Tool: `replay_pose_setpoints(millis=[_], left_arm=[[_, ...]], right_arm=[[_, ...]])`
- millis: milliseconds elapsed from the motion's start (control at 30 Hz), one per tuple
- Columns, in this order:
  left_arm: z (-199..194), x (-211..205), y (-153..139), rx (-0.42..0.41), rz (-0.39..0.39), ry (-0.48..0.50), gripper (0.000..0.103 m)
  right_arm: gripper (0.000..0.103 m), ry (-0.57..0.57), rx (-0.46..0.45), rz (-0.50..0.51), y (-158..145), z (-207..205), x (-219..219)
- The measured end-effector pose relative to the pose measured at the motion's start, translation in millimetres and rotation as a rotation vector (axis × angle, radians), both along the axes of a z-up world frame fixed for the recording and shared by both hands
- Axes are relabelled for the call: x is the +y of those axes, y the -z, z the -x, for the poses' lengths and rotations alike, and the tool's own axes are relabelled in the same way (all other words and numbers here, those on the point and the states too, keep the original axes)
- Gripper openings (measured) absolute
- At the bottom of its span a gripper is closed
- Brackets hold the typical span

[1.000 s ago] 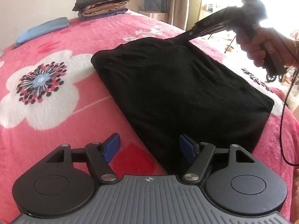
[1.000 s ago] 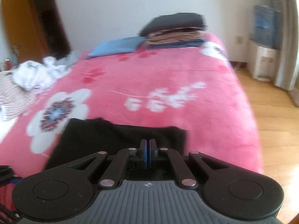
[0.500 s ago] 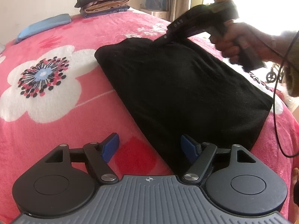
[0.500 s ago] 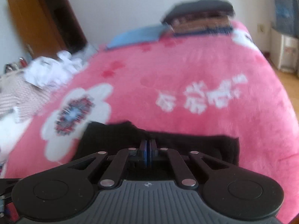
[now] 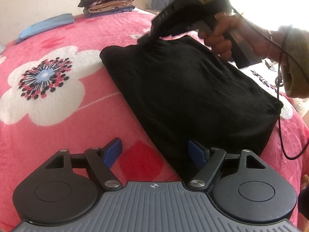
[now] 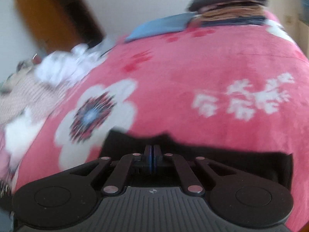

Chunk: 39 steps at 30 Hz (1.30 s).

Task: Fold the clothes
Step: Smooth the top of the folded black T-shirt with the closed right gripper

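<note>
A black garment (image 5: 183, 89), folded into a rectangle, lies on the pink flowered blanket (image 5: 58, 135). My left gripper (image 5: 155, 151) is open low over the garment's near corner. The cloth's edge runs between its blue pads (image 5: 195, 152), which do not press on it. A person's hand (image 5: 222, 36) holds my right gripper (image 5: 144, 38) at the garment's far edge. It is shut on the cloth, which rises to a small peak there. In the blurred right wrist view the right gripper (image 6: 151, 150) has its pads together over the black garment (image 6: 231, 160).
A stack of folded clothes (image 5: 108, 2) and a flat blue piece (image 5: 46, 27) sit at the bed's far end. Crumpled white clothes (image 6: 61, 67) lie at the left side, near a wooden cupboard (image 6: 48, 15). A black cable (image 5: 283, 135) hangs over the right edge.
The right gripper has slid left along the garment's far edge, pads still shut, and the cloth there now bunches up. The left gripper has stayed in place.
</note>
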<state>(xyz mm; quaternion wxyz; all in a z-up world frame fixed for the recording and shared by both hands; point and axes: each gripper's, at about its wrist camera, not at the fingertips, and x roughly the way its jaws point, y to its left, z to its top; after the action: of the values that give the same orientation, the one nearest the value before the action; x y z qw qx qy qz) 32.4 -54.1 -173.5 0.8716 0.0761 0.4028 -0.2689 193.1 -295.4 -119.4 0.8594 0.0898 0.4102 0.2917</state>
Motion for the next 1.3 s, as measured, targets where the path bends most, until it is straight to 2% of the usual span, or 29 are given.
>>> replay_pose_setpoints(millis=[33, 100, 200, 300, 367, 433, 467, 567, 700, 767, 867, 1000, 1167, 1300], left_arm=[[-0.1, 0.0, -0.3, 0.002, 0.000, -0.001, 0.077], [-0.6, 0.5, -0.7, 0.007, 0.002, -0.005, 0.077], [-1.2, 0.2, -0.9, 0.011, 0.003, -0.008, 0.077], [-0.6, -0.6, -0.8, 0.007, 0.000, -0.011, 0.077], [0.1, -0.9, -1.3, 0.009, -0.003, -0.013, 0.077], [0.7, -1.3, -2.3, 0.013, -0.007, -0.014, 0.077], [0.3, -1.2, -3.0, 0.017, -0.010, -0.014, 0.077], [-1.6, -0.7, -4.1, 0.031, -0.009, -0.016, 0.078], [-2.5, -1.2, -3.9, 0.033, -0.009, -0.020, 0.078], [-1.7, -1.6, -4.8, 0.031, -0.012, -0.023, 0.078], [-0.6, -1.7, -7.1, 0.027, -0.017, -0.034, 0.078], [0.5, 1.0, -10.3, 0.013, -0.023, -0.058, 0.078], [1.3, 4.6, -15.3, 0.011, -0.014, -0.084, 0.078], [5.4, 2.7, -15.9, 0.010, -0.023, -0.077, 0.078]], right_arm=[[0.003, 0.040, -0.021, -0.003, -5.6, -0.2, -3.6], [0.003, 0.013, -0.061, -0.006, -14.4, 2.4, 0.3], [0.003, -0.135, -0.006, -0.061, -11.8, 8.9, 21.6], [0.003, -0.186, 0.051, -0.048, 7.0, 2.2, 46.7], [0.003, -0.081, 0.057, -0.037, 19.8, -12.5, 49.4], [0.004, 0.059, 0.041, -0.089, 19.8, -22.1, 33.4], [0.004, 0.089, 0.025, -0.121, 16.0, -21.7, 25.2], [0.004, 0.037, 0.024, -0.126, 2.6, -3.1, 15.8], [0.004, -0.044, 0.078, -0.101, 1.0, 38.3, 3.2], [0.004, -0.029, 0.093, -0.100, 0.4, 51.1, -5.2], [0.004, 0.064, 0.122, -0.119, -0.3, 58.6, -26.3], [0.004, 0.128, 0.108, -0.144, -12.5, 72.8, -52.7], [0.004, 0.120, 0.118, -0.126, -9.9, 90.7, -53.4], [0.004, 0.023, 0.140, -0.083, 3.8, 103.6, -29.8]])
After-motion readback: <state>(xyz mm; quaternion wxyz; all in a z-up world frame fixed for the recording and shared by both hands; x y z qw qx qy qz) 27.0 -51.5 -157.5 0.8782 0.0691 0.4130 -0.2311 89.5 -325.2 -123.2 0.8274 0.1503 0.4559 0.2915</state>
